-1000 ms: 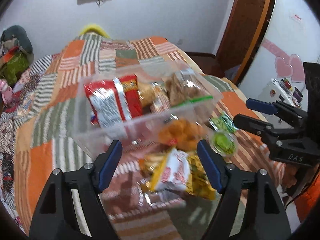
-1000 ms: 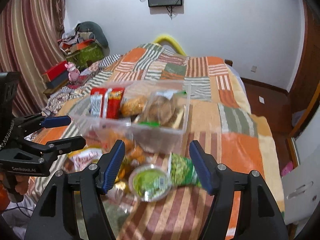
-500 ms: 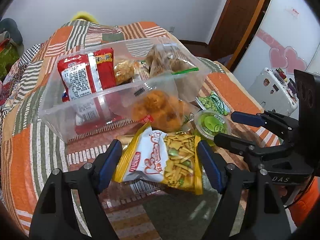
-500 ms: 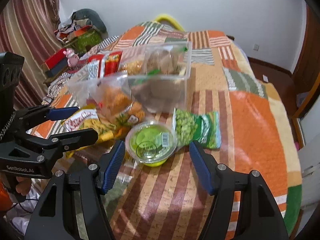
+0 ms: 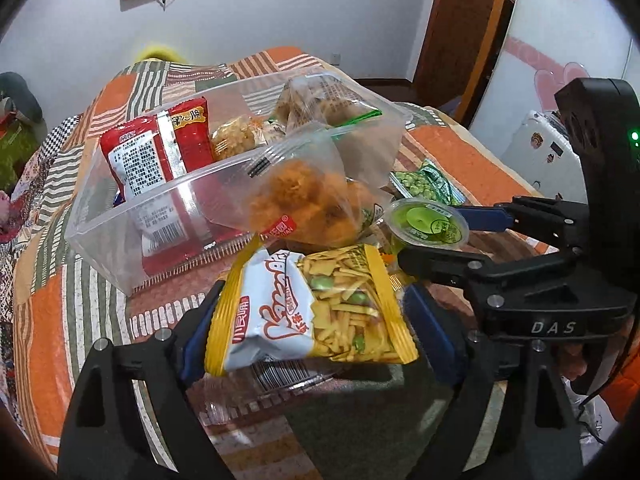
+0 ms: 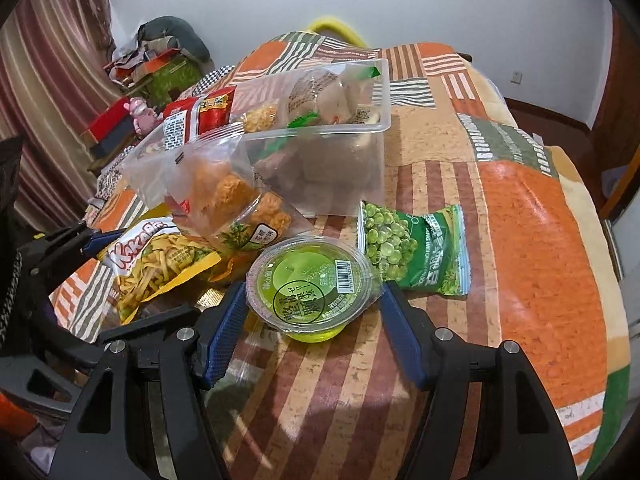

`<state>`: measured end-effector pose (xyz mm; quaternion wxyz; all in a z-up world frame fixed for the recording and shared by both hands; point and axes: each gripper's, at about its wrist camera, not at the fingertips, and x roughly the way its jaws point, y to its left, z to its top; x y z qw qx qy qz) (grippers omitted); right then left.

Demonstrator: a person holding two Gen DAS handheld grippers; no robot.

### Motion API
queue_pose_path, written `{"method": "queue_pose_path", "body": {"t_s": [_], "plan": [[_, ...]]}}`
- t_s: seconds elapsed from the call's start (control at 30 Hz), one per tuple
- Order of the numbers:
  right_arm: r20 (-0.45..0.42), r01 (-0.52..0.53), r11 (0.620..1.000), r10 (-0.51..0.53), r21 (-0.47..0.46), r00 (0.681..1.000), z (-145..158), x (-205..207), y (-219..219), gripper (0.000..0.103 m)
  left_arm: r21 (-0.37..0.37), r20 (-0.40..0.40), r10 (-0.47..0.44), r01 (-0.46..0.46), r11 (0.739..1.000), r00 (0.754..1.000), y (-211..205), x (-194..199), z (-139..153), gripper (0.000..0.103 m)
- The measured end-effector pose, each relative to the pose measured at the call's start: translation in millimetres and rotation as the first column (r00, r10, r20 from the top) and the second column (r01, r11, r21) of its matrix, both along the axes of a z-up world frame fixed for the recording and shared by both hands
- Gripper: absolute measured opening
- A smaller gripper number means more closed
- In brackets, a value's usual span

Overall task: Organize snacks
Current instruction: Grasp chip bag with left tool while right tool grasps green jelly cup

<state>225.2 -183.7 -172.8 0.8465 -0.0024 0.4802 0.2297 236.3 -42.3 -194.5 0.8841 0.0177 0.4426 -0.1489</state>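
A clear plastic bin (image 5: pixel 132 236) on the patchwork bed holds a red packet (image 5: pixel 156 148) and bagged pastries (image 5: pixel 320 100). A clear bag of orange puffs (image 5: pixel 304 200) leans on its front wall. My left gripper (image 5: pixel 312 320) is open, its jaws on either side of a yellow-and-white chips bag (image 5: pixel 308 312). My right gripper (image 6: pixel 312 308) is open, its jaws flanking a green jelly cup (image 6: pixel 312 284). The cup also shows in the left wrist view (image 5: pixel 428 220). A green pea packet (image 6: pixel 412 248) lies just beyond the cup.
The bed's quilt (image 6: pixel 540 240) stretches right of the snacks, its edge dropping off at the far right. Boxes and clutter (image 6: pixel 152 76) sit by the curtain at left. A wooden door (image 5: pixel 468 20) and white appliance (image 5: pixel 536 144) stand right of the bed.
Both grippers have moved forward and down. The chips bag now sits between the left jaws and the jelly cup between the right jaws. The snacks themselves have not moved.
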Motion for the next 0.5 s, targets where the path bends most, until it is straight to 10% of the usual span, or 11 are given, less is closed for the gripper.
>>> {"method": "queue_pose_path", "body": {"t_s": [0.5], "plan": [[0.030,-0.008,1.000,0.008,0.007,1.000,5,-9,1,0.045,-0.079,0.017,0.050,-0.049,0.996,0.999,28,-3,10,0.063]]}}
